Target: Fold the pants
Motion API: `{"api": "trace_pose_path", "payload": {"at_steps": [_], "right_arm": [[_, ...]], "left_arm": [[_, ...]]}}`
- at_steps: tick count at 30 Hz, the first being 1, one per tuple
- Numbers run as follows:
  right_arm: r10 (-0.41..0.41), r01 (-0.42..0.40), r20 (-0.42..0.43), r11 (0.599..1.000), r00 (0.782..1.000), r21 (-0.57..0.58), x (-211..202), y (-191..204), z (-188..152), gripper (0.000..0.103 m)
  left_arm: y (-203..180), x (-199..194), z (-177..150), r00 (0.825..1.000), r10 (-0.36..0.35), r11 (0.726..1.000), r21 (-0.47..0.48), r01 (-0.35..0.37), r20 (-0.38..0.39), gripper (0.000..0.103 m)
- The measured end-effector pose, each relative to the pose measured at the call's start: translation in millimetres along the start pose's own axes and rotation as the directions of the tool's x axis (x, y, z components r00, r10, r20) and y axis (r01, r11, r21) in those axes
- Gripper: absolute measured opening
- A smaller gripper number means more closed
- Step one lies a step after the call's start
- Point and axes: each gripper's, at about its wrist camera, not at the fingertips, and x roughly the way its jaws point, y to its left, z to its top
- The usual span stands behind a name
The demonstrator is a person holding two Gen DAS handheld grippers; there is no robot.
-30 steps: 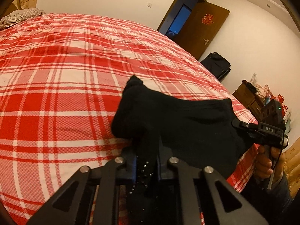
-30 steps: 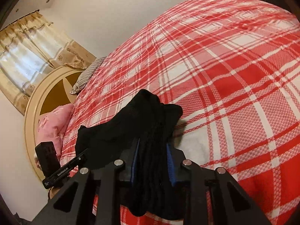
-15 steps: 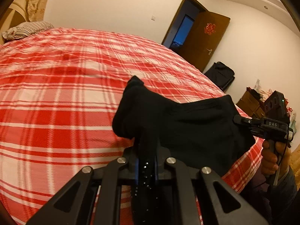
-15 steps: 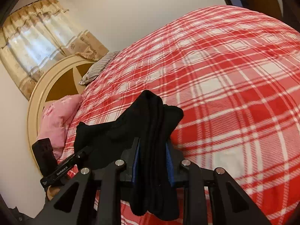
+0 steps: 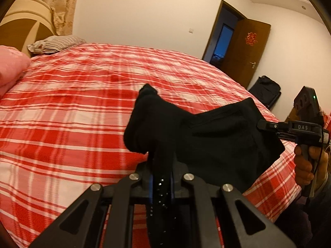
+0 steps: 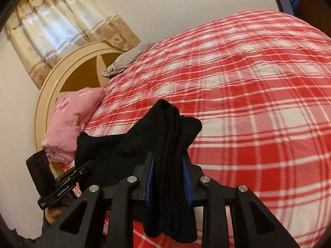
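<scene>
Both tools clenched on black pants: left tool, right tool. Pants hang above plaid bed. Keep edge taut, level; lower toward 12 o'clock, lay flat.

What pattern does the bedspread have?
The bedspread is red-and-white plaid, clearest in the right wrist view.

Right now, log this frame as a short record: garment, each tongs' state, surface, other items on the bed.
garment: black pants, bunched, held up between both tongs
left tongs: shut on pants
right tongs: shut on pants
surface: bed with red plaid cover
other items: pink bedding, striped pillow by headboard
fold: not yet laid flat
</scene>
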Motion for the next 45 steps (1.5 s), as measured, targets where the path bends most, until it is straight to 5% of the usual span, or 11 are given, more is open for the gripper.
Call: {"api": "trace_pose_path", "payload": {"at_steps": [20,27,35,40,45], "right_arm": [[0.126,-0.136,-0.111,0.986,0.986,-0.094,112,74,27,0.026],[0.078,-0.097,-0.175,0.99,0.981,-0.104,168,80,18,0.026],[0.002,-0.008,-0.128,0.999,0.992,-0.041,166,54,22,0.055],[-0.056,0.055,-0.047,0.998,0.997,-0.021,131,41,25,0.056],[-0.069,0.069,-0.001,0.997,0.998,-0.039,95,42,15,0.056]], "left_arm": [[86,-38,-2,0.983,0.179,0.981,-0.089,-0.175,0.035,0.012],[115,-28,-22,0.971,0.236,0.964,-0.122,-0.238,-0.027,0.014],[126,-23,-36,0.927,0.371,0.918,-0.128,-0.376,-0.062,0.067],[126,-39,-39,0.903,0.424,0.891,-0.147,-0.429,-0.061,0.071],[115,-52,-40,0.902,0.43,0.889,-0.15,-0.432,-0.048,0.071]]}}
